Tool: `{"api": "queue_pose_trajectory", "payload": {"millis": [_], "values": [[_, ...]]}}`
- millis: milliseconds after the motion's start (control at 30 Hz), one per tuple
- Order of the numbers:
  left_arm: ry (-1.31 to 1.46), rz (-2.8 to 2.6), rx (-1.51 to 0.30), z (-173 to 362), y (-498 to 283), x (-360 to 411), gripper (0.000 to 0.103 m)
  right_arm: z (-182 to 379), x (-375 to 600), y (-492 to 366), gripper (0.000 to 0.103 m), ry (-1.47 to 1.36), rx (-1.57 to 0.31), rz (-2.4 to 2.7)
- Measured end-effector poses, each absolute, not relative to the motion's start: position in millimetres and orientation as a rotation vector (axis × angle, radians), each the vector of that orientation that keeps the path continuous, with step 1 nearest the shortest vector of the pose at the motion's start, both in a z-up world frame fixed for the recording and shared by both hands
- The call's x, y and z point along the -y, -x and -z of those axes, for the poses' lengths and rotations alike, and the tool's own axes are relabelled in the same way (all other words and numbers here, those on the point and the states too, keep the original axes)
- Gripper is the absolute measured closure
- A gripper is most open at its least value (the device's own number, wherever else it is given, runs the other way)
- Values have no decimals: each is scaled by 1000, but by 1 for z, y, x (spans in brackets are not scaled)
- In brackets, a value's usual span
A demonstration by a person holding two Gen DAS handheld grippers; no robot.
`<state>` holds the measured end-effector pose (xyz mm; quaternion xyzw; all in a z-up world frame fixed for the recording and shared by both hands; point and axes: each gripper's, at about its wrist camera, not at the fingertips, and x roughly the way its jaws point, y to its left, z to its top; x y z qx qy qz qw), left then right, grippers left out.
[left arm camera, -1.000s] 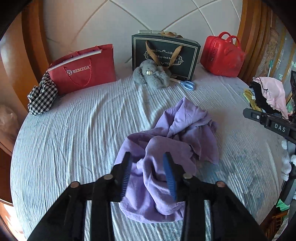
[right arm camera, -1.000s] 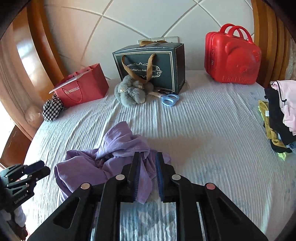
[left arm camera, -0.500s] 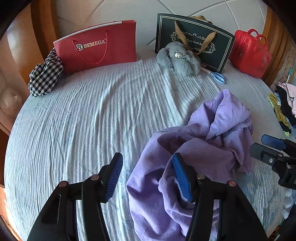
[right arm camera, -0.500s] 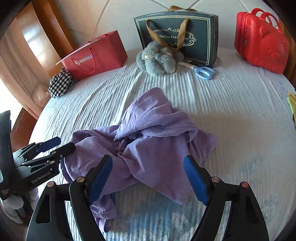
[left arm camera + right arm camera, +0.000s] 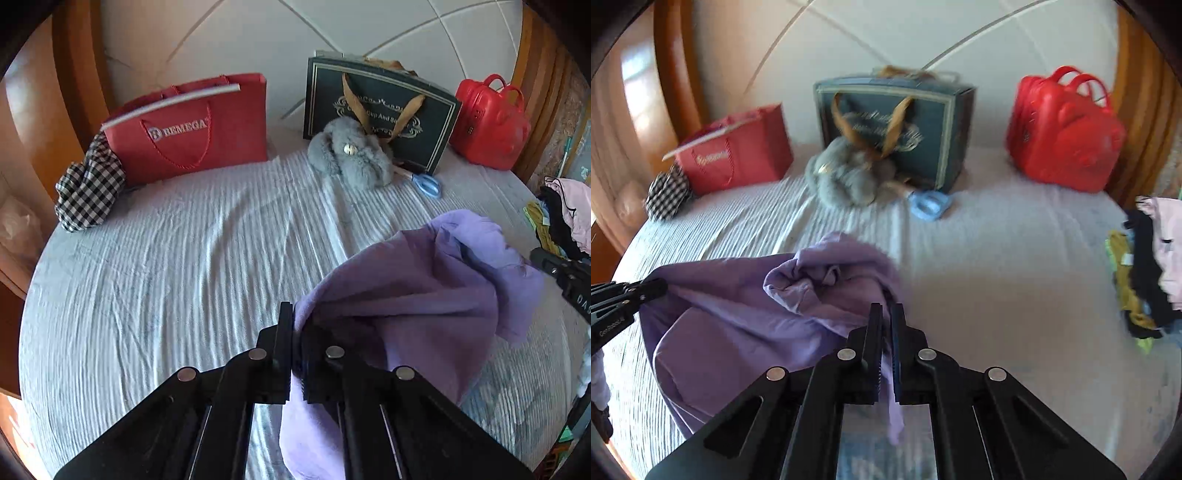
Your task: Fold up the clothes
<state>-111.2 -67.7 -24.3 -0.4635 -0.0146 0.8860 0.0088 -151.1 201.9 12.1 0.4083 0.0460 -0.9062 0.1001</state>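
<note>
A crumpled purple garment [image 5: 417,295] lies on the striped bed sheet [image 5: 184,266] and is partly lifted. My left gripper [image 5: 295,325] is shut on its left edge, cloth pinched between the pads. In the right wrist view the same garment [image 5: 746,317] hangs between both grippers. My right gripper [image 5: 885,325] is shut on its right edge, with a strip of purple cloth hanging down between the fingers. The left gripper's tip [image 5: 624,295] shows at the left edge there, and the right gripper's tip [image 5: 561,273] shows at the right edge of the left wrist view.
At the headboard stand a red paper bag [image 5: 192,125], a dark green gift bag [image 5: 380,110] and a red case [image 5: 491,122]. A grey plush toy [image 5: 351,155], blue scissors [image 5: 428,184], a checked cloth [image 5: 88,184] and a clothes pile [image 5: 1145,273] lie on the bed.
Both grippers were open half a second ago. They have closed on opposite edges of the purple garment and lifted it, stretching it between them.
</note>
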Motion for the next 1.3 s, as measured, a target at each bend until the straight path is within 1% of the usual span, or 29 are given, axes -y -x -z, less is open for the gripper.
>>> {"api": "queue_pose_trajectory", "payload": {"millis": [100,167,200,233,267,300,333,367,400,433,533,567,600,667,800,933,1000,1033,1067,1100,1133,1167,1200,1233,1300], "values": [[1359,-2823,29,-6,103,76,101,-50,-253,138,100,-1171,-68,2812],[1359,-2845,28,-10,102,80,97,-56,-278,128,100,-1196,-32,2847],[1369,-2843,75,-8,101,85,96,-52,-286,123,100,-1234,-19,2833],[1399,-2833,130,-5,101,89,81,-46,-293,119,99,-1267,26,2802],[1416,-2818,173,-4,97,94,70,-40,-297,113,96,-1281,99,2772],[1408,-2805,204,-3,93,96,51,-32,-298,109,89,-1299,148,2730],[1401,-2801,204,-3,89,95,47,-25,-300,105,79,-1317,194,2687],[1394,-2798,203,-3,85,95,47,-19,-297,103,48,-1331,213,2669],[1401,-2798,183,-2,81,93,47,-15,-293,101,27,-1335,208,2654],[1408,-2798,161,0,77,90,47,-10,-289,98,26,-1338,201,2639],[1442,-2765,173,10,65,84,47,-3,-278,100,27,-1339,183,2609],[1453,-2752,168,15,61,79,47,0,-273,103,25,-1346,170,2596],[1467,-2741,157,21,56,74,47,4,-269,106,22,-1358,156,2580],[1499,-2716,135,34,50,63,47,15,-261,110,20,-1386,116,2545],[1567,-2679,77,62,46,44,47,41,-240,116,20,-1442,-6,2471],[1590,-2709,-9,84,53,31,47,62,-215,121,20,-1436,-119,2410],[1605,-2713,-20,92,60,30,47,73,-203,126,21,-1432,-186,2398],[1613,-2709,-11,95,63,31,49,80,-198,129,21,-1439,-210,2385],[1621,-2705,-2,98,66,32,53,86,-192,133,21,-1446,-234,2371],[1640,-2699,13,100,70,34,76,93,-187,136,29,-1447,-257,2355],[1660,-2693,28,103,73,36,94,97,-182,139,43,-1446,-290,2340],[1677,-2687,51,103,76,40,94,100,-178,142,69,-1444,-347,2352],[1672,-2698,58,99,79,44,96,98,-176,146,91,-1429,-386,2365],[1666,-2711,63,94,81,48,96,91,-179,152,96,-1415,-366,2388],[1596,-2776,53,67,87,60,97,70,-190,165,96,-1357,-300,2452]]}}
